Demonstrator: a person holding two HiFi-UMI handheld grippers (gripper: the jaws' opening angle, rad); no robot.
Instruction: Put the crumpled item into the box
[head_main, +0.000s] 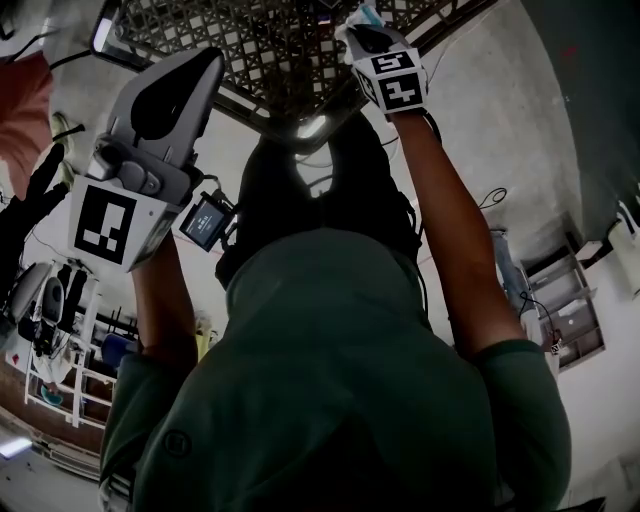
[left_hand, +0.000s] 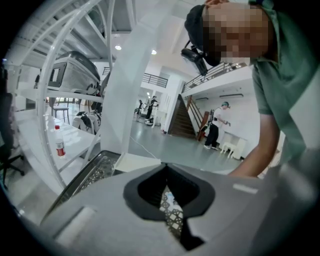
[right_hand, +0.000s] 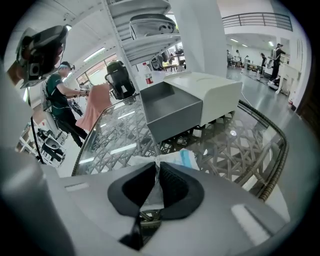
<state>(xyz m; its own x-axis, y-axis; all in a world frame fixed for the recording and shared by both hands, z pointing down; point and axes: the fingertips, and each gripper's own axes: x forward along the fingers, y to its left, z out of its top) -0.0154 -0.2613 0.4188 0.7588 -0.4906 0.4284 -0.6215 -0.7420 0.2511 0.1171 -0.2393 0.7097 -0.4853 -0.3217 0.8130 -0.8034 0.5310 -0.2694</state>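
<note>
Right tool (right_hand: 156, 166) gripping crumpled item (right_hand: 187, 159), glass lattice table (right_hand: 240, 145), bright hall (right_hand: 255, 82)

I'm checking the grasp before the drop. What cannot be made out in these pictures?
- Crumpled item: right gripper view, mostly hidden behind the right gripper shut on it; what it is stays unclear.
- Box: right gripper view, its floor hidden by its near wall.
- Table: head view, largely covered by the person's body, cut off by the top edge.
</note>
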